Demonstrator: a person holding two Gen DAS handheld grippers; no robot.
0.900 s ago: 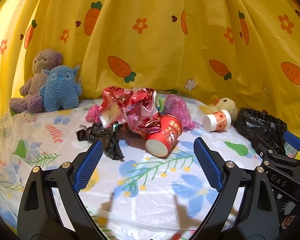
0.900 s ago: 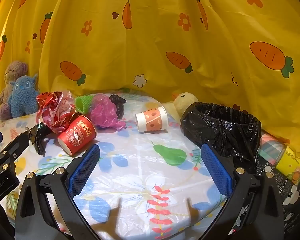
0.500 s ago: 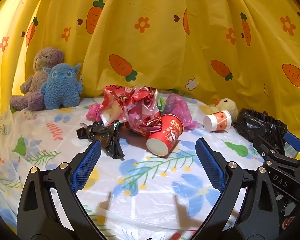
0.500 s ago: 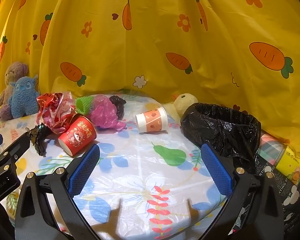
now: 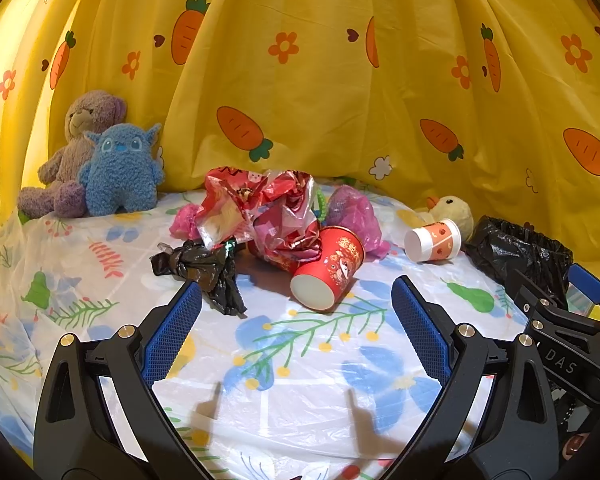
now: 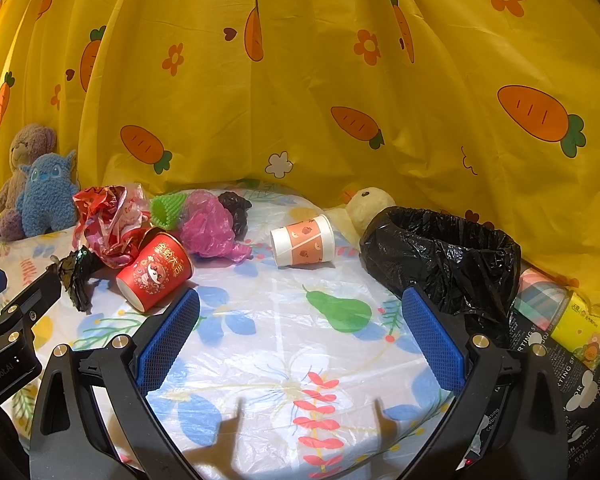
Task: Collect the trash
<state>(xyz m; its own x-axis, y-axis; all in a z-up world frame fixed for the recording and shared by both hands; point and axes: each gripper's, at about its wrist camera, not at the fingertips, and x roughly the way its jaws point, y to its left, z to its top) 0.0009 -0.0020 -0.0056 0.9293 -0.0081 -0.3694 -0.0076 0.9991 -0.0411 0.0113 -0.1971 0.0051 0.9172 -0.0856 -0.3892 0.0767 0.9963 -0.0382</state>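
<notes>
Trash heaped mid-table, past both claws. Left claw [image 5: 296, 320] spread wide, empty, hovering over the flowered table [image 5: 300, 380]; right claw [image 6: 300, 332] likewise gaping, empty, low over the same cover. Just ahead of the left claw: crumpled black wrapper [image 5: 204, 266] near the left fingertip, red cup [image 5: 328, 268] on its side, mouth toward the camera. Behind those, touching the cup: wad of red foil [image 5: 260, 208], pink plastic [image 5: 354, 216], scrap of green [image 6: 166, 208]. Farther right, apart from the heap: white and orange cup [image 6: 304, 240] on its side. Beside that, at the table's right edge: bin with black liner [image 6: 448, 256], mouth open, yellow duck toy [image 6: 370, 202] touching its far side. Far left corner: blue plush [image 5: 120, 170] leaning against purple bear [image 5: 80, 136]. Behind everything: yellow carrot curtain [image 5: 320, 80].
</notes>
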